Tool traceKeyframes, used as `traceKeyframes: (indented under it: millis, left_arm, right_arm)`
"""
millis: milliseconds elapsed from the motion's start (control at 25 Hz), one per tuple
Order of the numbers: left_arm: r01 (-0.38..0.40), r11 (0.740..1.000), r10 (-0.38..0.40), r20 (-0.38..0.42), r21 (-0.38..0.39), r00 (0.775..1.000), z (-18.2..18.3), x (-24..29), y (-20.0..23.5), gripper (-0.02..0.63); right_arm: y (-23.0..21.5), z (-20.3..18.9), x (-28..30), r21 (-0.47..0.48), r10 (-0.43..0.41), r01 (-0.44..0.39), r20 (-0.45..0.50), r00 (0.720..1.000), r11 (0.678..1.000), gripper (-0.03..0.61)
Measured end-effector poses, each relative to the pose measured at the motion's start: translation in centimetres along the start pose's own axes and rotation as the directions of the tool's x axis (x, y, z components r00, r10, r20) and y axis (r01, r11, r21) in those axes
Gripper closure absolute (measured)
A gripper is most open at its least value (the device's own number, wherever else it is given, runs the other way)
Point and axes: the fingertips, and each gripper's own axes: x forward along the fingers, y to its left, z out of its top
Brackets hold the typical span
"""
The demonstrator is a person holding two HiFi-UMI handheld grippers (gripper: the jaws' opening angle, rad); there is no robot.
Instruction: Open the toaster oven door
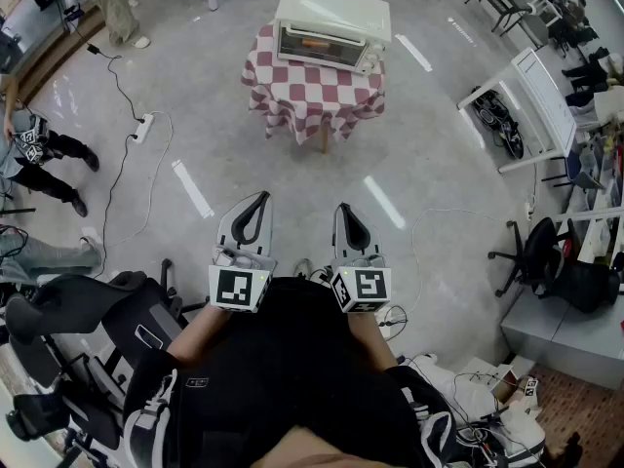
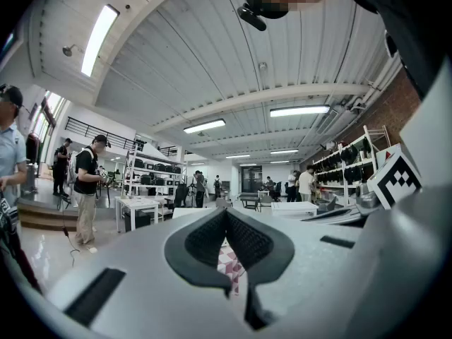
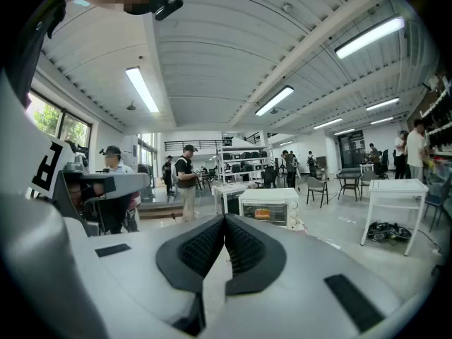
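Observation:
A white toaster oven stands on a small table with a red-and-white checked cloth, far ahead of me. Its glass door is closed, with something orange inside. In the right gripper view the toaster oven shows just past the jaw tips. My left gripper and right gripper are held close to my body, well short of the table, both shut with nothing between the jaws. The left gripper points level; only a strip of the checked cloth shows behind its jaws. The right gripper tilts slightly down.
A white power strip and black cable lie on the floor at the left. People stand at the left edge. A white table and office chair are at the right, a black chair beside me.

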Motion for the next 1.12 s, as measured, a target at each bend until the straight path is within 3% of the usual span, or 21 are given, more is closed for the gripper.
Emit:
traceKeyframes:
  millis: [560, 1120]
  left_arm:
    - [-0.007, 1.000, 0.007, 0.040, 0.001, 0.999, 0.3, 0.7, -2.8, 0.604]
    - [-0.083, 0.997, 0.083, 0.022, -0.003, 0.996, -1.1, 1.7, -8.1, 0.604]
  right_arm:
    - [-1.9, 0.0, -1.4, 0.018, 0.031, -0.031, 0.021, 0.999, 0.999, 0.552]
    - [-6.3, -1.6, -3.4, -0.017, 0.117, -0.117, -0.008, 0.993, 0.993, 0.552]
